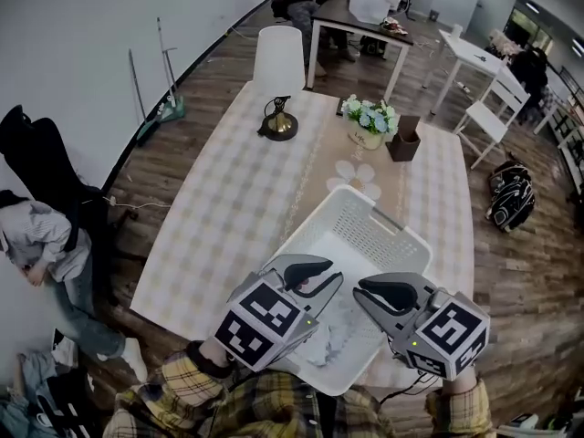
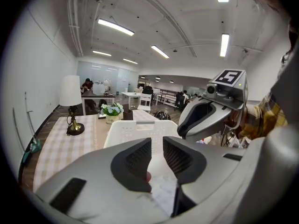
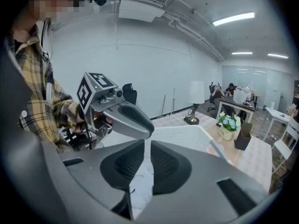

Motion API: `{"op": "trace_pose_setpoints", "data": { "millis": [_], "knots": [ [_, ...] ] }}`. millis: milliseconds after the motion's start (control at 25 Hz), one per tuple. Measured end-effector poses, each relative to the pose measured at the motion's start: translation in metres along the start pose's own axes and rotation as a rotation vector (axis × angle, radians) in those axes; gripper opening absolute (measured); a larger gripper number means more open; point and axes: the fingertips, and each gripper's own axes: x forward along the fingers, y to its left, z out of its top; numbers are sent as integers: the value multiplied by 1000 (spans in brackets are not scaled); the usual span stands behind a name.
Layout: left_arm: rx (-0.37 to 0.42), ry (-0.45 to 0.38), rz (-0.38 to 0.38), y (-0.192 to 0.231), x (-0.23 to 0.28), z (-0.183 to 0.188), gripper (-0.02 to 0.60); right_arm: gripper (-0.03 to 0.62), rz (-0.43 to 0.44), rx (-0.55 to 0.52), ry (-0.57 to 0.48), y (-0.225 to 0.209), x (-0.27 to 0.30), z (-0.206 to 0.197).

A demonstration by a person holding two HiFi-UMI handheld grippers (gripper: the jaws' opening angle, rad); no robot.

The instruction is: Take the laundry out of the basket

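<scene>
A white plastic laundry basket (image 1: 370, 226) stands on the near end of the checked table (image 1: 228, 217). White crumpled laundry (image 1: 333, 331) lies in the basket's near end. My left gripper (image 1: 319, 277) and right gripper (image 1: 371, 297) hover side by side just above that laundry, both pointing forward and down. In the left gripper view the left gripper (image 2: 157, 146) shows a narrow gap with nothing pinched; pale laundry (image 2: 163, 190) lies below it. In the right gripper view the right gripper (image 3: 147, 148) stands slightly apart over the laundry (image 3: 142, 185), holding nothing. Neither gripper touches the cloth.
Farther back on the table stand a lamp (image 1: 278, 71), a pot of flowers (image 1: 370, 121) and a brown box (image 1: 402, 142). A white chair (image 1: 497, 108) and a backpack (image 1: 511, 199) are at the right. A person (image 1: 46, 245) sits by the left wall.
</scene>
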Motion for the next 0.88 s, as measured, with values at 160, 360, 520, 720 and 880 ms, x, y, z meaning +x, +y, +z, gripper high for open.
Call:
{"op": "trace_pose_setpoints", "data": {
  "millis": [160,360,520,720,880],
  "knots": [
    [63,92,-66,0,9,-19,139,98,82,-39,115,10,19,-15],
    [136,198,-111,5,19,-43,165,184,206,-113,285,22,47,-36],
    [174,260,-185,4,20,-55,204,236,320,-186,413,33,72,-47],
    [229,368,-275,-17,27,-81,250,329,477,-258,550,38,74,-82],
    [282,472,-314,-32,36,-109,294,371,579,-328,601,39,77,-108]
  ]
}}
